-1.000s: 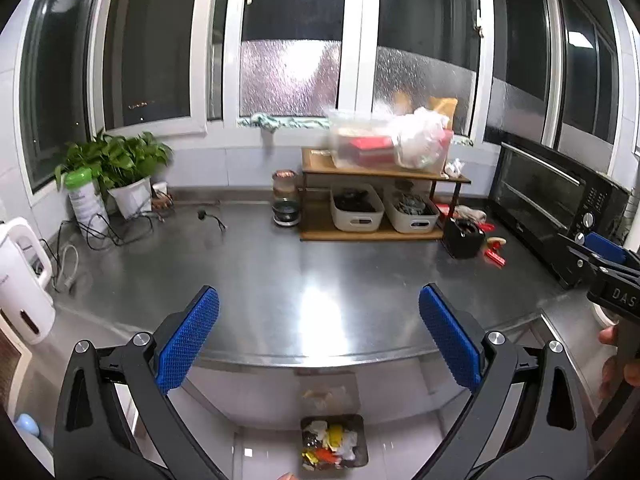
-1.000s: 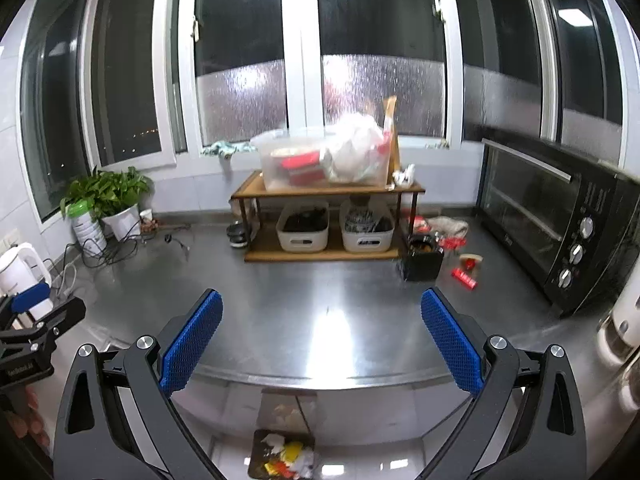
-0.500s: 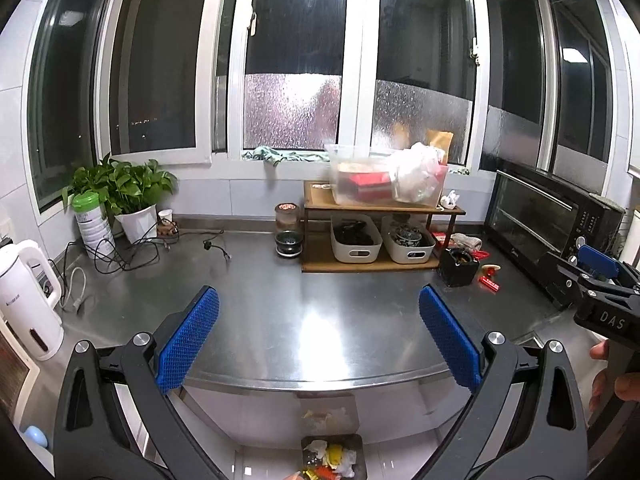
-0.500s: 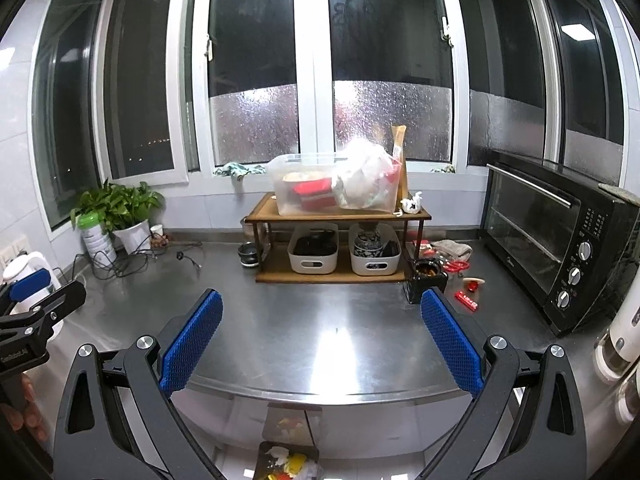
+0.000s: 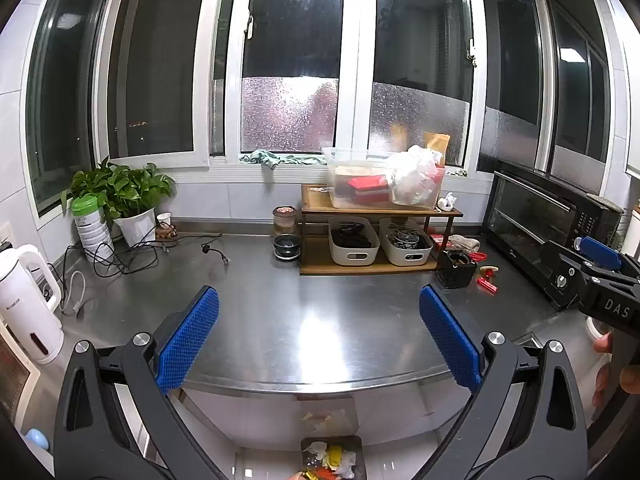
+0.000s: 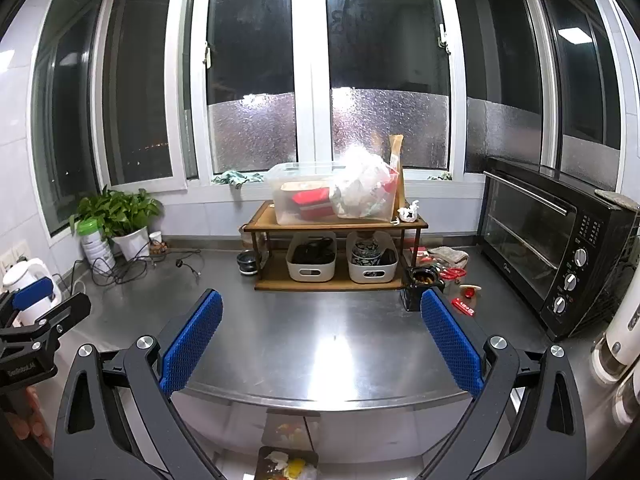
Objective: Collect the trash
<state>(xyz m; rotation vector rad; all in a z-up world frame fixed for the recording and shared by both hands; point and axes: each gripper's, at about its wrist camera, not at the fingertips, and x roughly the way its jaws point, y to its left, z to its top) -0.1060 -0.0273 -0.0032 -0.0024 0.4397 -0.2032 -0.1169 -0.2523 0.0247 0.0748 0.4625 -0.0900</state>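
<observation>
My left gripper [image 5: 319,300] is open and empty, held in front of the steel counter [image 5: 280,320]. My right gripper [image 6: 321,304] is open and empty too; it also shows at the right edge of the left wrist view [image 5: 600,280]. A dark bin [image 5: 333,458] on the floor below the counter edge holds white, yellow and red scraps; it also shows in the right wrist view [image 6: 286,464]. A small red wrapper [image 6: 463,306] and a red-and-cream item [image 6: 470,290] lie on the counter near the oven.
A wooden shelf [image 6: 336,224] at the back carries a clear tub and two white baskets. A black toaster oven [image 6: 560,248] stands right, a black cup [image 6: 420,284] before it. A white kettle [image 5: 24,304], cables [image 5: 120,256] and a potted plant [image 5: 124,200] are left.
Both grippers have tilted up and drawn back from the counter, so the bin sits lower in both views and more window shows. Both stay open.
</observation>
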